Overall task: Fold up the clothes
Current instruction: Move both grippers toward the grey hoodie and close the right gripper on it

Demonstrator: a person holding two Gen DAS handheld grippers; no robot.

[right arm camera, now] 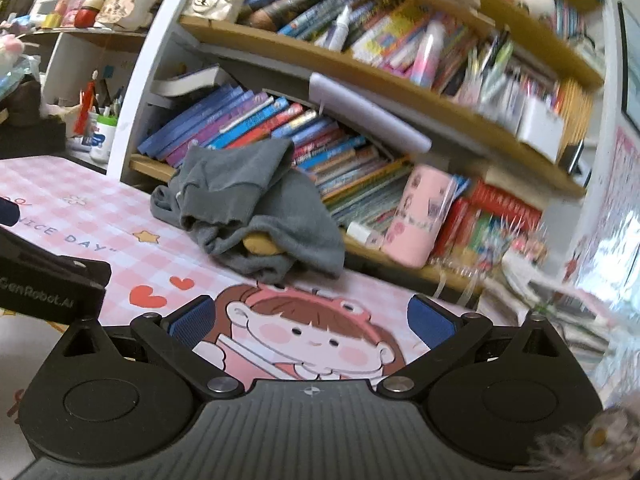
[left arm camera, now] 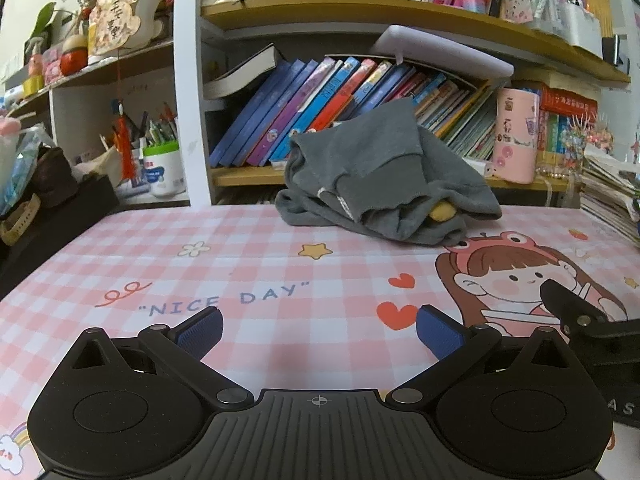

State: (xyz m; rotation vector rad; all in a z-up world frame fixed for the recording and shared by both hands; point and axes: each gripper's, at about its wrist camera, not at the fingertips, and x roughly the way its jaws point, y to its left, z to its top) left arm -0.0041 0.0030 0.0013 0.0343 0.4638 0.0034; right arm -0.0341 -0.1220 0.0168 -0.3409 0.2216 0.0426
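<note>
A crumpled grey garment (left arm camera: 384,184) with a yellow patch lies in a heap at the far edge of the pink checked table mat (left arm camera: 240,264), against the bookshelf. It also shows in the right wrist view (right arm camera: 248,208). My left gripper (left arm camera: 318,330) is open and empty, low over the mat, well short of the garment. My right gripper (right arm camera: 312,324) is open and empty over the cartoon girl print, also short of the garment. Part of the right gripper (left arm camera: 576,316) shows at the left view's right edge.
A bookshelf (left arm camera: 360,92) full of books stands right behind the garment. A pink cup (left arm camera: 516,136) sits on its lower shelf. A stack of papers (left arm camera: 612,196) lies at the right, and a dark box (left arm camera: 52,216) at the left of the mat.
</note>
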